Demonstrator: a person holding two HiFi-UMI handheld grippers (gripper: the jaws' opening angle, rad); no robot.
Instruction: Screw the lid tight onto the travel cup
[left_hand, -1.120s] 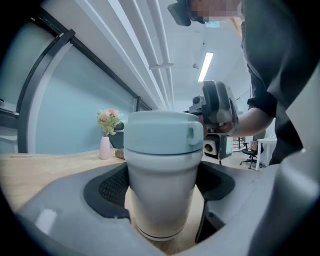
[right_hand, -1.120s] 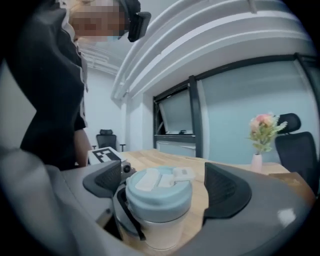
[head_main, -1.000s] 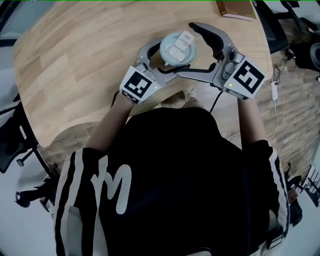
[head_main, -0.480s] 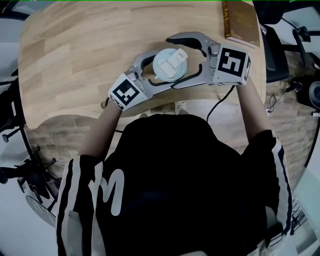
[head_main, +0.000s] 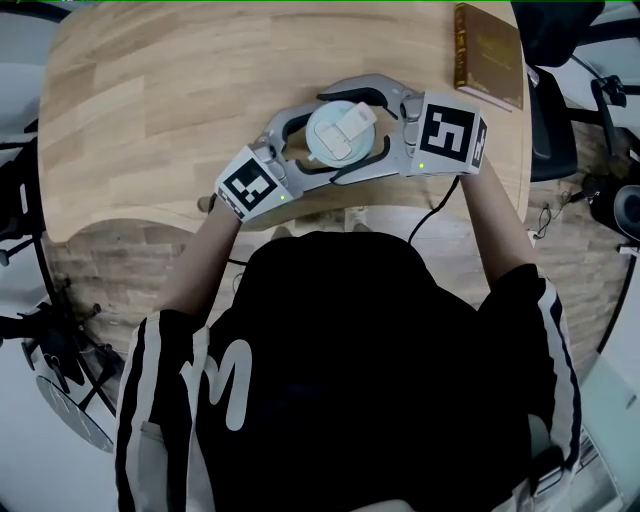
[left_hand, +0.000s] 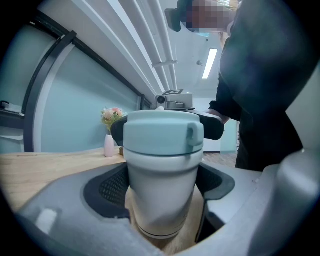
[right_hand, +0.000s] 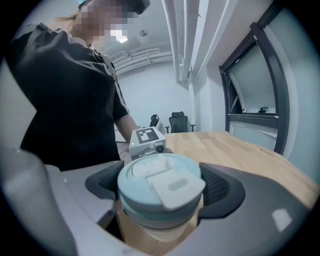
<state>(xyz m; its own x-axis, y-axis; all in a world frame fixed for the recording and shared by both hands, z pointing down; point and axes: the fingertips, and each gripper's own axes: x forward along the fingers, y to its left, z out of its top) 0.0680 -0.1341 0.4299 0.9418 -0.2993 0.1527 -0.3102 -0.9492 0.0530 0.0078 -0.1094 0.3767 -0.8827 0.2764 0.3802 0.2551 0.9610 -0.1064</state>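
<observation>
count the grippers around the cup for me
2. The left gripper clamps the body of the travel cup from the head view's left. The right gripper straddles the lid from the right; its jaws have just been closing, pads not clearly pressing yet. Neither is hidden.

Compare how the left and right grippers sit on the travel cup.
The left gripper clamps the travel cup by its body, low down; the right gripper brackets the lid on top. The left gripper's pads press the body; the right gripper's jaws have just been closing round the lid, and whether they press it yet is unclear. Both reach in from opposite sides.
</observation>
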